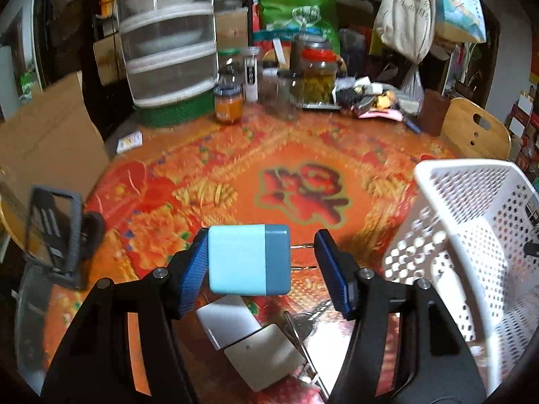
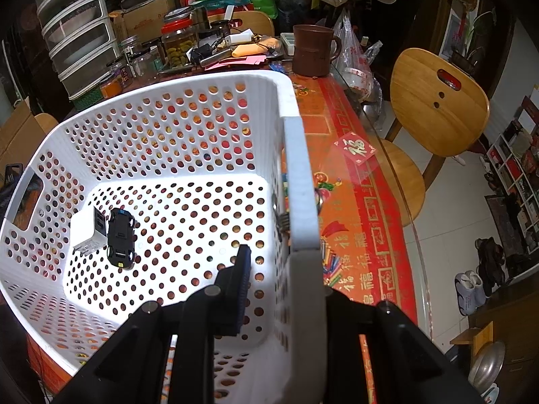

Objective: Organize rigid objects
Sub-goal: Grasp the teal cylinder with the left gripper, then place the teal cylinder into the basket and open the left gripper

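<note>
Nearest in the left wrist view, the left gripper (image 1: 257,262) stands wide open around a two-tone blue block (image 1: 249,259); its left pad touches the block, its right pad stands clear. Below lie two white cards (image 1: 249,340) on the red patterned tablecloth (image 1: 235,155). The right gripper (image 2: 279,289) is clamped on the near-right wall of the white basket (image 2: 296,155), one finger inside. On the basket floor, toward its left wall, a white charger (image 2: 86,229) touches a black toy car (image 2: 121,237). Jars (image 1: 316,74) line the table's far edge.
</note>
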`<state>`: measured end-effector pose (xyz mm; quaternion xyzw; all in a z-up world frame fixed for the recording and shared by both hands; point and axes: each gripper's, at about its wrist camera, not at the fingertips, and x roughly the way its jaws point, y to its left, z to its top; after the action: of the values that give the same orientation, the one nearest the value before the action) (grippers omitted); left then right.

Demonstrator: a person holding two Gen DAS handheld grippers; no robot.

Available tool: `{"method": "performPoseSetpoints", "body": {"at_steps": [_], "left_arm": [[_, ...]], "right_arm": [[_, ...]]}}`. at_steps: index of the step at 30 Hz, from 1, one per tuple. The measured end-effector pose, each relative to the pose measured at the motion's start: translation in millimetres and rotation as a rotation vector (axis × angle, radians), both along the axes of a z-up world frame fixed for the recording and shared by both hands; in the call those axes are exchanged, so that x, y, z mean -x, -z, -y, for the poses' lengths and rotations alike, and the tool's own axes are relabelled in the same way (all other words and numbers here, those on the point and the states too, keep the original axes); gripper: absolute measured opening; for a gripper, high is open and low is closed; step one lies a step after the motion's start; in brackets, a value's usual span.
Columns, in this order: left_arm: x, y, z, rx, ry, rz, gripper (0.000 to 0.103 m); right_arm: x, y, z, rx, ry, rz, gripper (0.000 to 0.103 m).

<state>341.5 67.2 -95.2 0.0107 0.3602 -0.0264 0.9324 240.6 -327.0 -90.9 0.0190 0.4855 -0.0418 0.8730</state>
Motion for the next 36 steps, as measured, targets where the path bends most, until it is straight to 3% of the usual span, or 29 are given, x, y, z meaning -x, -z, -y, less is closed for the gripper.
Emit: {"method": "performPoseSetpoints", "body": {"at_steps": [7, 14, 24, 36], "left_arm": [[13, -56, 14, 0.011, 0.015, 0.030, 0.060], [25, -84, 77, -0.063, 0.098, 0.038, 0.060], [19, -55, 188, -0.214, 0.225, -0.091, 0.060], [-6, -22, 210, -0.263, 0.214, -0.228, 0.061]], "right_arm": [[0, 0, 0, 0.001, -0.001, 0.001, 0.020], [-1, 0, 0, -0.001, -0.002, 0.000, 0.020], [-1, 0, -3, -0.008, -0.006, 0.001, 0.020], [-2, -1, -3, -0.009, -0.009, 0.004, 0.020]]}}
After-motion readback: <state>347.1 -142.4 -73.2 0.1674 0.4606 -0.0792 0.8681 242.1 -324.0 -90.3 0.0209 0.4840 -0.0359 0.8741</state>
